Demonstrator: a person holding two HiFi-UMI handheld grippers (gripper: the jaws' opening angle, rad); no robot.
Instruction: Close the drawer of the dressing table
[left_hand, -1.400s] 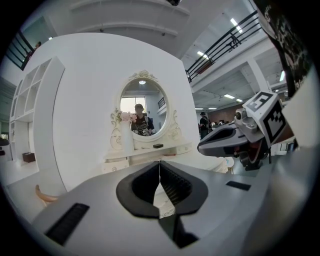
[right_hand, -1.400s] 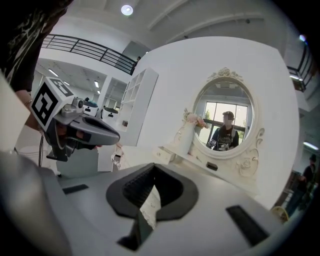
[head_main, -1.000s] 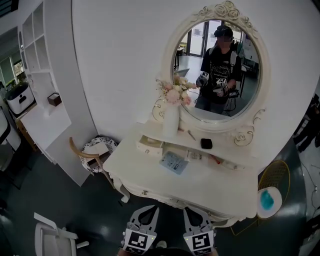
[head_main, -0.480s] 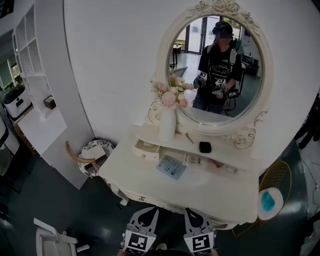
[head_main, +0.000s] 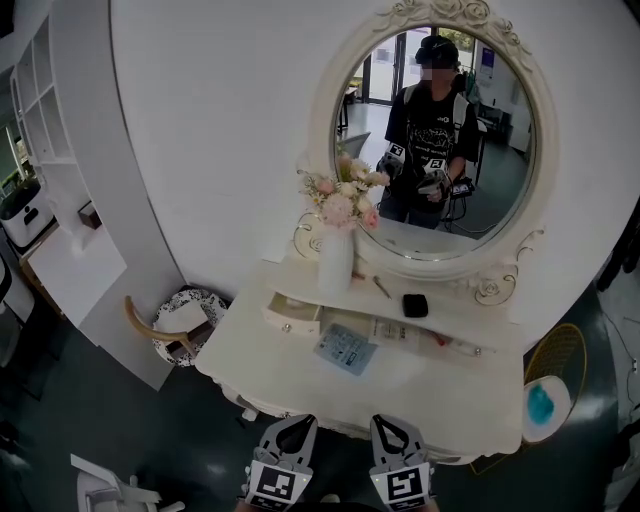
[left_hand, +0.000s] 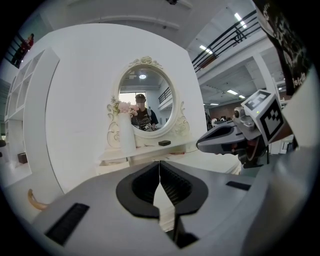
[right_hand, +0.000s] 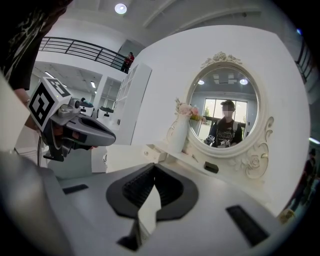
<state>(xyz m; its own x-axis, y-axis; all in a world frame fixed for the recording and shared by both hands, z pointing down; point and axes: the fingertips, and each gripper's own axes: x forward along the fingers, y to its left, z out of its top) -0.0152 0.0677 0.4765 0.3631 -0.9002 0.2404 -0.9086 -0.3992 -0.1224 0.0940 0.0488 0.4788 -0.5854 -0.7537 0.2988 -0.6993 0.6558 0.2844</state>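
The white dressing table (head_main: 300, 375) stands against the wall under an oval mirror (head_main: 435, 140). Its small drawer (head_main: 292, 313) juts out open at the left end of the raised shelf; it also shows as the drawer (right_hand: 155, 154) in the right gripper view. My left gripper (head_main: 287, 432) and right gripper (head_main: 393, 432) hover side by side before the table's front edge, well short of the drawer. Both are shut and hold nothing. The left gripper (left_hand: 159, 162) points at the table, and so does the right gripper (right_hand: 154, 165).
On the shelf stand a white vase of flowers (head_main: 336, 262) and a black box (head_main: 414, 305); a booklet (head_main: 346, 348) lies on the tabletop. A stool (head_main: 185, 320) sits at the left, a round side table (head_main: 545, 400) at the right, a white chair (head_main: 110, 490) at bottom left.
The dressing table and mirror have drawn nearer in the head view. Both grippers stay shut, side by side at the bottom edge.
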